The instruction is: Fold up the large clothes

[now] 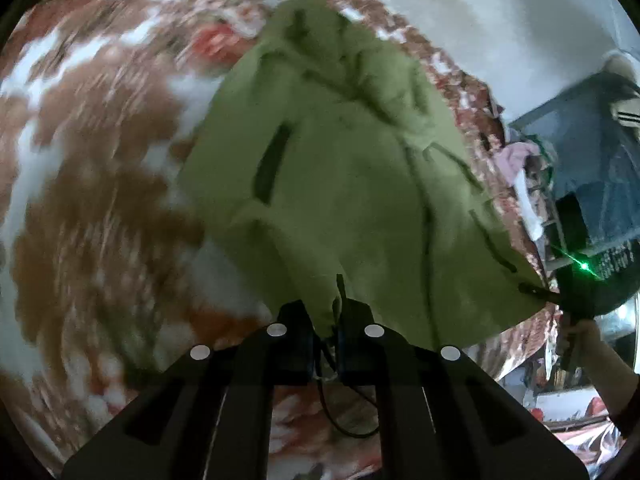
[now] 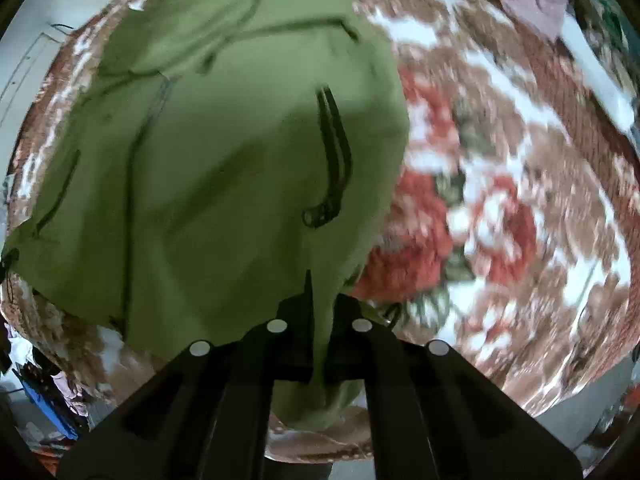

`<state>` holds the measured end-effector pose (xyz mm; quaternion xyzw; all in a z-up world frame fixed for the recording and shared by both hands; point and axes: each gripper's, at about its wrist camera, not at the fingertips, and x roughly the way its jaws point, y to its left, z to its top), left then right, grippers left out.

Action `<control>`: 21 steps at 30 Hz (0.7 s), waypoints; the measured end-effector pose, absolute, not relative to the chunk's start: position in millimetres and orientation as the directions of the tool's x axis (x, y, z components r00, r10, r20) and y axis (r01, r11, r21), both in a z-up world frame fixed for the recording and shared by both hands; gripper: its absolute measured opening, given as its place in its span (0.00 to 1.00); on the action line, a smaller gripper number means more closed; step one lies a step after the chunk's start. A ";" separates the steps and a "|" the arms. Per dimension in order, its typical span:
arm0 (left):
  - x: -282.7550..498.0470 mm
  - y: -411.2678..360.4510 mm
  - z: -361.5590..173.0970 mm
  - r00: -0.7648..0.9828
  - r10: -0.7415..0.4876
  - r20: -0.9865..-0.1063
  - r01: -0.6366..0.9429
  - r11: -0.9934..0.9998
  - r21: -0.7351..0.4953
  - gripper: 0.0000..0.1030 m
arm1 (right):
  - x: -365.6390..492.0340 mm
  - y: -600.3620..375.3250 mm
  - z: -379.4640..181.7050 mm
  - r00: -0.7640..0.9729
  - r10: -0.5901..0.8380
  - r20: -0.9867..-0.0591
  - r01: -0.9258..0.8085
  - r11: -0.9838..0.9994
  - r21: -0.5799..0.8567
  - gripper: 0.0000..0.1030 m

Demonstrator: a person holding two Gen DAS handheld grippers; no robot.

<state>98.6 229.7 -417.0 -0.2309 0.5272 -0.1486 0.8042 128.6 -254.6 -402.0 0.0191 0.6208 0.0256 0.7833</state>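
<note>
A large olive-green jacket (image 1: 340,168) with dark zip pockets hangs stretched above a floral bedspread (image 1: 88,184). My left gripper (image 1: 326,320) is shut on one bottom corner of it. My right gripper (image 2: 320,312) is shut on the other corner; green cloth bunches down between its fingers. The jacket (image 2: 224,160) fills the left and middle of the right wrist view, with a long pocket zip (image 2: 334,152) facing me. In the left wrist view the right gripper (image 1: 576,300) and the hand holding it (image 1: 588,340) show at the jacket's far right corner.
The red, brown and white floral bedspread (image 2: 500,200) covers the bed under the jacket. A white wall (image 1: 500,12) is behind. A pink garment (image 1: 514,156) and cluttered dark shelves (image 1: 592,168) stand past the bed's right side.
</note>
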 end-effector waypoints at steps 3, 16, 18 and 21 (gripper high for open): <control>128.1 210.4 -399.5 0.410 -0.486 -0.772 0.060 0.859 -0.508 0.06 | 140.9 -247.1 -389.4 0.272 0.060 -0.960 -0.058 0.997 0.046 0.03; 252.4 167.1 -302.4 0.585 -0.378 -0.717 0.102 0.912 -0.398 0.06 | 287.9 -262.8 -304.0 0.451 0.190 -0.872 -0.190 0.975 0.114 0.03; 275.3 165.9 -286.9 0.624 -0.378 -0.684 0.104 0.908 -0.407 0.06 | 313.0 -263.4 -285.8 0.468 0.202 -0.860 -0.213 0.971 0.112 0.03; 314.8 166.9 -274.1 0.657 -0.372 -0.656 0.113 0.909 -0.402 0.06 | 349.3 -258.8 -270.9 0.484 0.194 -0.854 -0.251 0.965 0.077 0.03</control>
